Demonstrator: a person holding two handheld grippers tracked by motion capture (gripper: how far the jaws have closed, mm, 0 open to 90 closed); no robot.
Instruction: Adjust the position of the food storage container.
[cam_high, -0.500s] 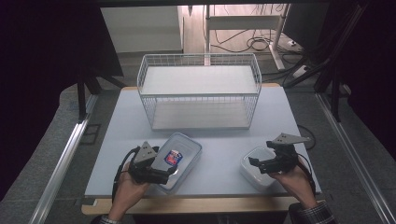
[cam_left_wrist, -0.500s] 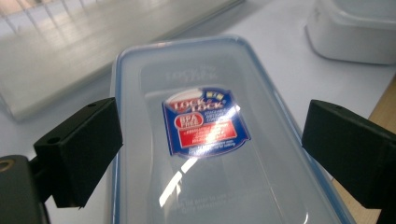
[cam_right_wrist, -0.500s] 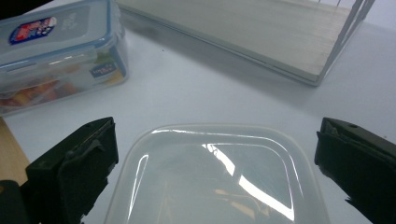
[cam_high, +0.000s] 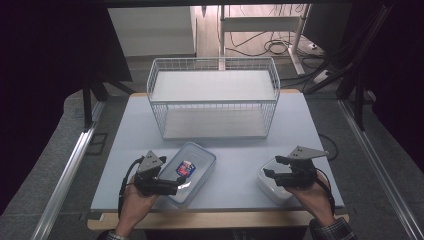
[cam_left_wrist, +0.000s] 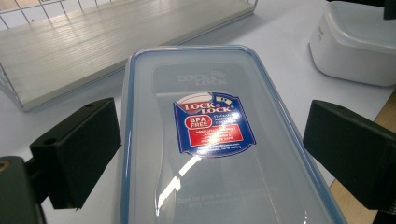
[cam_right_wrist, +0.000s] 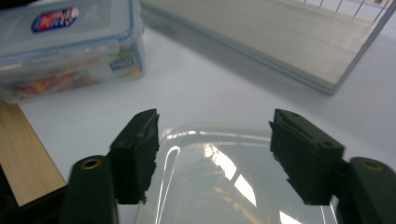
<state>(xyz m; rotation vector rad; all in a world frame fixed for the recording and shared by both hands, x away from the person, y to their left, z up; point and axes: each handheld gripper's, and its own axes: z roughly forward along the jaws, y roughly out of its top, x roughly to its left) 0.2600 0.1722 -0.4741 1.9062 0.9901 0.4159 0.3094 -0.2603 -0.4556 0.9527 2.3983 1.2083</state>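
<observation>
A clear rectangular food container (cam_high: 192, 167) with a blue-rimmed lid and a red and blue label lies flat at the table's front left. My left gripper (cam_high: 180, 184) is at its near end, jaws spread wide along both long sides of the container (cam_left_wrist: 205, 74), and I count it open (cam_left_wrist: 210, 140). At the front right sits a white tub (cam_high: 272, 189) with a clear lid (cam_right_wrist: 224, 172). My right gripper (cam_high: 271, 167) hovers over that lid with its jaws half spread (cam_right_wrist: 215, 140), nothing between them. The clear container (cam_right_wrist: 60, 42) also appears beyond it.
A white wire basket (cam_high: 212, 102) with a pale board as its floor (cam_left_wrist: 116, 42) stands at the back middle of the white tabletop (cam_high: 240, 150). The white tub (cam_left_wrist: 355, 42) lies to the right of the clear container. A wooden strip runs along the front edge.
</observation>
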